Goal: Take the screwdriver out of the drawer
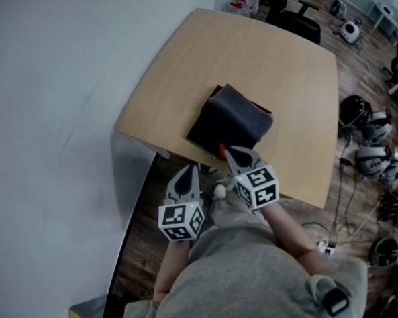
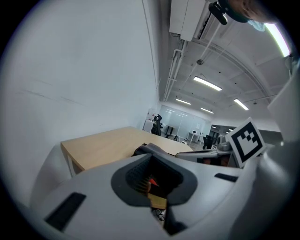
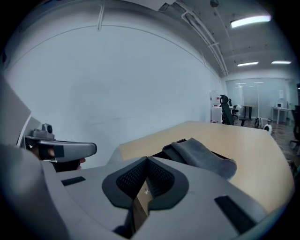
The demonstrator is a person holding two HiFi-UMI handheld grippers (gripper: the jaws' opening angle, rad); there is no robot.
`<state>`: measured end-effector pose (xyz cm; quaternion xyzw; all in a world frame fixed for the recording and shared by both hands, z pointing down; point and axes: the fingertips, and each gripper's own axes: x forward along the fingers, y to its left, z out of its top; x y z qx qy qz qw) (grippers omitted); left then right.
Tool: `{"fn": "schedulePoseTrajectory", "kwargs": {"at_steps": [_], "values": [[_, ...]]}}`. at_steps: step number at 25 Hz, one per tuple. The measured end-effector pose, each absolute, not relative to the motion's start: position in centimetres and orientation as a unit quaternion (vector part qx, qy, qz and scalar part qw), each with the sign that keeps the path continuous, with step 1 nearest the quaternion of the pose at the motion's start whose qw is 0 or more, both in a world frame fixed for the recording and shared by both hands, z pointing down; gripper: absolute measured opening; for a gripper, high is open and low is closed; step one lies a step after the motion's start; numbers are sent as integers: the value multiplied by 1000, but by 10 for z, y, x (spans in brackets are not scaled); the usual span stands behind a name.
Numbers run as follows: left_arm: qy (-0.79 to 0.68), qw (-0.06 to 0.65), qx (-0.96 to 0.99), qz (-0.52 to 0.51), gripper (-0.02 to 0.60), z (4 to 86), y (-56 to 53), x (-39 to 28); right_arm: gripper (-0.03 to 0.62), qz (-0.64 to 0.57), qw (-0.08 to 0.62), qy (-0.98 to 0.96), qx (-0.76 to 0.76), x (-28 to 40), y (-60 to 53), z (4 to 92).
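**Both grippers closed at table edge**

Right gripper and left gripper: jaws pressed together, empty. An orange bit, likely the screwdriver, shows at the dark box, just beside the right gripper's tips. That gripper is nearer. Its long axis is unclear.

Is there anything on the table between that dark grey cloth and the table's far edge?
Nothing: the head view shows only bare wood of the table beyond the dark grey cloth.
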<state>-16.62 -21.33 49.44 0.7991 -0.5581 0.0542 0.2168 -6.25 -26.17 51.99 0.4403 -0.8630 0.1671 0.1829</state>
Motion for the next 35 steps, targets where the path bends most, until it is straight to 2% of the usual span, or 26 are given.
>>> {"fn": "schedulePoseTrajectory", "kwargs": {"at_steps": [15, 20, 22, 32, 35], "values": [[-548, 238, 800, 62, 2, 509, -289, -172, 2, 222, 326, -822, 411, -67, -323, 599], [-549, 243, 798, 63, 2, 512, -303, -174, 91, 260, 361, -815, 371, -81, -324, 624], [-549, 245, 797, 63, 2, 513, -306, -176, 105, 275, 377, -809, 357, -86, -323, 634], [-548, 250, 796, 66, 2, 520, -318, -175, 113, 331, 457, -771, 295, -95, -307, 674], [-548, 249, 796, 65, 2, 519, -322, -177, 121, 355, 456, -766, 280, -103, -304, 679]]}}
